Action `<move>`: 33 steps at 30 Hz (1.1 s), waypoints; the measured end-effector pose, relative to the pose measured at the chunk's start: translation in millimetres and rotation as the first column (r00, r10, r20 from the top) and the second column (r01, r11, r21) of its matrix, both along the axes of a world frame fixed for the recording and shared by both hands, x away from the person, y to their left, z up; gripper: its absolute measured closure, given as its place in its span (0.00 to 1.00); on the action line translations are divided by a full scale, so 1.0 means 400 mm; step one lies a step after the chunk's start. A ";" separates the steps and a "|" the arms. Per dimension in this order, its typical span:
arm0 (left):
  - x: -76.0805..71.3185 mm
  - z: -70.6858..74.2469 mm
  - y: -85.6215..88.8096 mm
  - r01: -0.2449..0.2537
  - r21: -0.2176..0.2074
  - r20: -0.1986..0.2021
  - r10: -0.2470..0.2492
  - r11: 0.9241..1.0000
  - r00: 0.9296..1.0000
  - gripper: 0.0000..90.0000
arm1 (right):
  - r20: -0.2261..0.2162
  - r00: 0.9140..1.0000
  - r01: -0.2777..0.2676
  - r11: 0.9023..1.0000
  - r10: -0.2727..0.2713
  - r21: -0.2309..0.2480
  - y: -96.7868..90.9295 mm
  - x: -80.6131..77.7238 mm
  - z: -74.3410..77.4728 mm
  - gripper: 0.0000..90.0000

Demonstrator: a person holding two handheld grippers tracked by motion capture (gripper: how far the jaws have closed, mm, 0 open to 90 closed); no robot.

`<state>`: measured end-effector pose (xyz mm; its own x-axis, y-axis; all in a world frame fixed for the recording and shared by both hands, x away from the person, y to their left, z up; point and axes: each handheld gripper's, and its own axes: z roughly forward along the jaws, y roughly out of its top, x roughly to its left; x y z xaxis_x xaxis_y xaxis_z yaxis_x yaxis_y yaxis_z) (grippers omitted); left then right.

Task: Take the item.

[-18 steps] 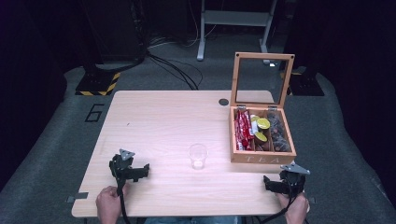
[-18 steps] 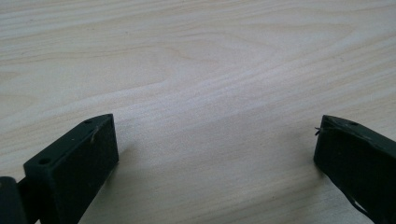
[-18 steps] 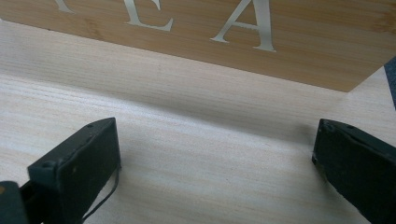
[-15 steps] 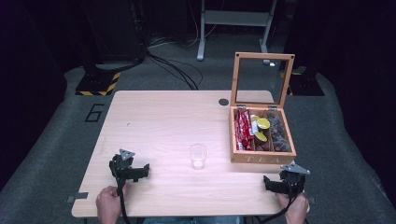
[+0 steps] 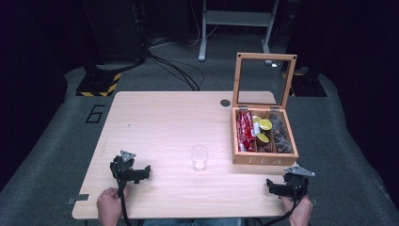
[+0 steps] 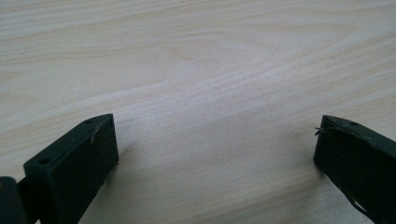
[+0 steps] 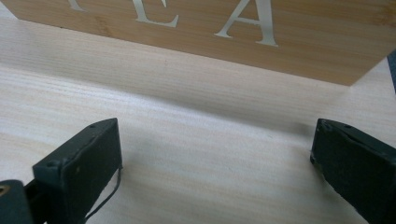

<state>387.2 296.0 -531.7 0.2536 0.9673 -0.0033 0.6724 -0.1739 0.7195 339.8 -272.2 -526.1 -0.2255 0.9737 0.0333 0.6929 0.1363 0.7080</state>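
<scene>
A wooden tea box (image 5: 263,159) stands open at the table's right, its glass lid upright. Inside are red packets (image 5: 244,131), yellow-topped pods (image 5: 265,125) and dark items. A clear plastic cup (image 5: 199,157) sits empty near the table's middle. My left gripper (image 5: 130,172) rests low at the front left, open, with bare wood between its jaws (image 6: 219,154). My right gripper (image 5: 282,187) rests at the front right, open, just short of the box's lettered front (image 7: 224,23), nothing between its jaws (image 7: 217,154).
A small dark round hole (image 5: 225,102) marks the far edge of the light wooden table (image 5: 160,122). Cables and stand legs lie on the grey floor beyond. A "6" (image 5: 96,114) is marked on the floor at left.
</scene>
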 end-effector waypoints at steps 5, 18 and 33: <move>0.000 0.000 0.000 -0.002 0.001 0.003 0.002 1.000 1.000 0.00 | 0.009 1.000 -0.009 1.000 0.009 0.002 -0.005 -0.014 0.013 0.02; 0.000 0.002 0.001 0.007 0.006 -0.008 -0.006 1.000 1.000 0.00 | 0.029 0.999 -0.032 0.999 0.032 0.002 -0.003 -0.032 0.083 0.03; -0.001 0.001 0.001 0.006 0.006 -0.008 -0.006 1.000 1.000 0.00 | 0.063 0.997 -0.048 0.999 0.048 -0.013 -0.008 -0.021 0.167 0.03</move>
<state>386.9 296.4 -531.2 0.2591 0.9658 0.0003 0.6771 -0.1818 0.7130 331.4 -275.5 -459.3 -0.2734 0.9619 0.0064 0.6390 0.1766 0.7487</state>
